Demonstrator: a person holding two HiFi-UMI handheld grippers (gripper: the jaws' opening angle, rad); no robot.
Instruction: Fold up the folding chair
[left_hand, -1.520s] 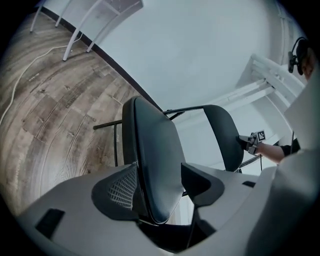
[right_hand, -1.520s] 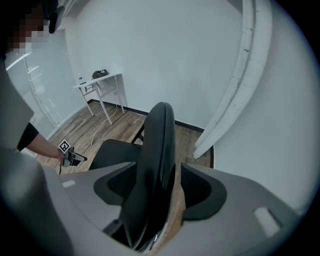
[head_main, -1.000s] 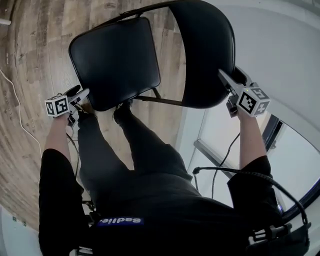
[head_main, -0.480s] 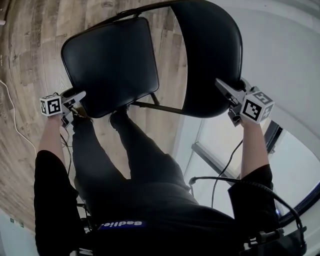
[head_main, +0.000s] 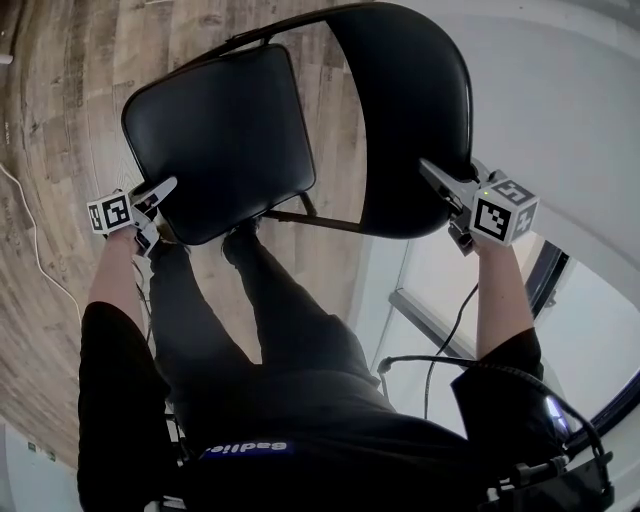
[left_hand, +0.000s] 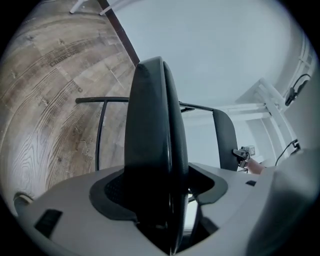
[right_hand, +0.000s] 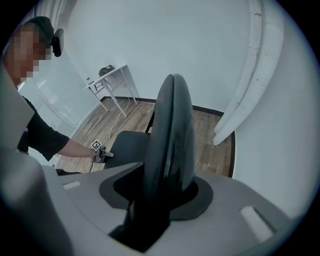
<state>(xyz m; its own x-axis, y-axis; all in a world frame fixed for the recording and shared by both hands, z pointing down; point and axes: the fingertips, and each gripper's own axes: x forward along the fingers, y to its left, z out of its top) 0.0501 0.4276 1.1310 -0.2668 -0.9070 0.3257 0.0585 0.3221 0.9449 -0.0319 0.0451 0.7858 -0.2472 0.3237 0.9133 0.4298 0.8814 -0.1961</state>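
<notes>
From above, the folding chair (head_main: 270, 110) stands open right in front of me on the wood floor (head_main: 60, 120). My left gripper (head_main: 165, 188) sits at the near left rim of the seat (head_main: 215, 135), its jaws set over that rim. My right gripper (head_main: 432, 175) is at the near lower edge of the backrest (head_main: 415, 110), its tips laid across the edge, and its jaws have just been closing.

Along my left gripper's jaws, the seat's (left_hand: 152, 150) padded edge rises straight between them and fills the gap, with both pads pressed to it. The backrest (left_hand: 226, 140) stands further off to the right, my other gripper (left_hand: 241, 152) at its side.

Along my right gripper's jaws, the backrest's (right_hand: 170, 145) edge stands on end between them, pinched from both sides. The seat (right_hand: 127, 145) lies beyond to the left, with my left gripper (right_hand: 102, 154) at its rim
</notes>
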